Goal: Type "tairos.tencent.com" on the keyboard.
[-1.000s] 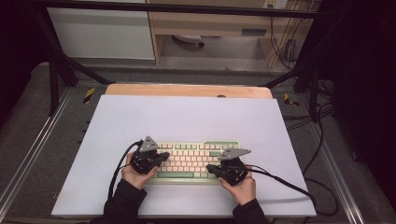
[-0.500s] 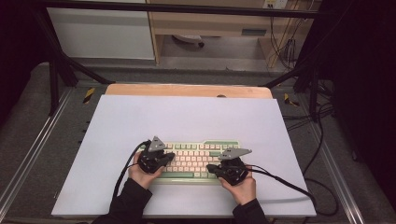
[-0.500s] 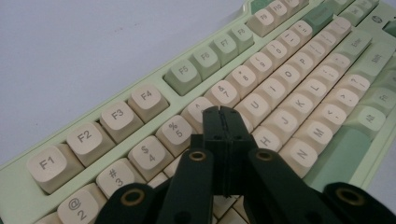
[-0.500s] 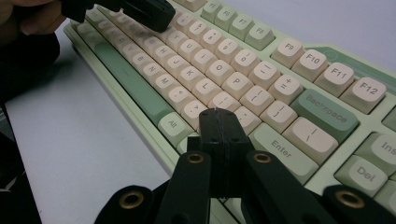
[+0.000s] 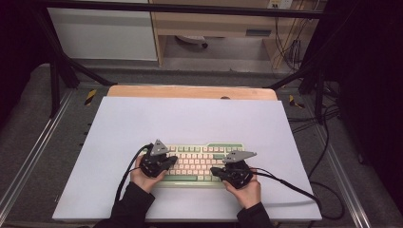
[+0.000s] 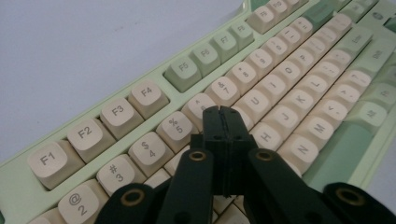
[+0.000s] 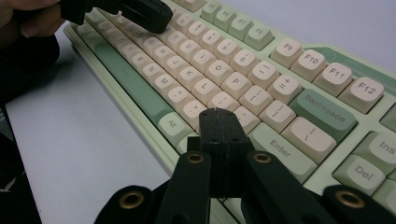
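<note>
Both pressed together, left gripper (image 6: 223, 112) over keyboard (image 6: 299, 88) letter keys, right gripper (image 7: 219, 114) near Enter, holding nothing

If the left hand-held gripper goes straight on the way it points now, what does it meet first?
Probably the keyboard: the shut left hand-held gripper points down at the keys near 6 and Y, though its height above them is unclear.

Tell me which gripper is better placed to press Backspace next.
Right. The right gripper, jaws shut, sits over the keyboard's right end, with Backspace just beyond its tips. The left gripper, also shut, is near the 5 and 6 keys, much farther away.
</note>
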{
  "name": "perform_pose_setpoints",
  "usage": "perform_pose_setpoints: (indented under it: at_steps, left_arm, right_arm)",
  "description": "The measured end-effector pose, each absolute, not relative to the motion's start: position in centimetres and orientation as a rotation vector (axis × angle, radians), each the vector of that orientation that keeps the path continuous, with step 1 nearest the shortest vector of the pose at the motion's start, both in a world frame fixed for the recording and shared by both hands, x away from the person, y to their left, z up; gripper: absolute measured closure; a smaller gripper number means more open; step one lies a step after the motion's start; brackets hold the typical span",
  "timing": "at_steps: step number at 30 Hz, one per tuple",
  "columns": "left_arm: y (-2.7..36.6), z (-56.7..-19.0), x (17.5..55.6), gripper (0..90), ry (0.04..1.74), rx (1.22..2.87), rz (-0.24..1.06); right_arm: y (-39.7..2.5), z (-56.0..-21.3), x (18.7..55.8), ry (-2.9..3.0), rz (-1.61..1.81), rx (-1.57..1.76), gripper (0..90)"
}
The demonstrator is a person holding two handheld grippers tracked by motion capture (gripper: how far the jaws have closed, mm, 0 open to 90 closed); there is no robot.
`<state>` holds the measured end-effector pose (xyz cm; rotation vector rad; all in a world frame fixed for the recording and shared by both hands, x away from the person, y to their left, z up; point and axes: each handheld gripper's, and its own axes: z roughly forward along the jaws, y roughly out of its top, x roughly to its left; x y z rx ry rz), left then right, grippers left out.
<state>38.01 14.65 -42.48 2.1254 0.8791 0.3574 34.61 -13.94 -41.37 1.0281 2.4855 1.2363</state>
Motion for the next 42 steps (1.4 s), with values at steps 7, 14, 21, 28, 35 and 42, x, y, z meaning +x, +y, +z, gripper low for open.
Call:
perform_pose_setpoints:
  at_steps: [7, 14, 21, 28, 35, 42]
  left_arm:
    - [15.4, -41.9, 37.5, 90.0, 0.872, 2.118, 0.357]
    - [16.7, -41.4, 36.6, 90.0, 0.863, 2.111, 0.362]
    - [18.3, -41.4, 35.9, 90.0, 0.883, 2.100, 0.369]
    - [19.5, -41.4, 35.1, 90.0, 0.895, 2.101, 0.377]
    - [20.6, -41.5, 34.7, 90.0, 0.907, 2.087, 0.372]
    - [21.2, -41.9, 34.4, 90.0, 0.914, 2.076, 0.358]
  right_arm:
    - [-14.0, -41.2, 34.6, 2.480, 1.243, 1.029, 90.0]
    - [-14.1, -41.0, 34.6, 2.476, 1.243, 1.031, 90.0]
    - [-14.1, -40.9, 34.8, 2.472, 1.250, 1.036, 90.0]
    - [-13.6, -40.6, 35.0, 2.476, 1.251, 1.023, 90.0]
    - [-12.2, -40.5, 35.6, 2.494, 1.248, 1.003, 90.0]
    - [-11.4, -41.5, 36.0, 2.511, 1.247, 1.009, 90.0]
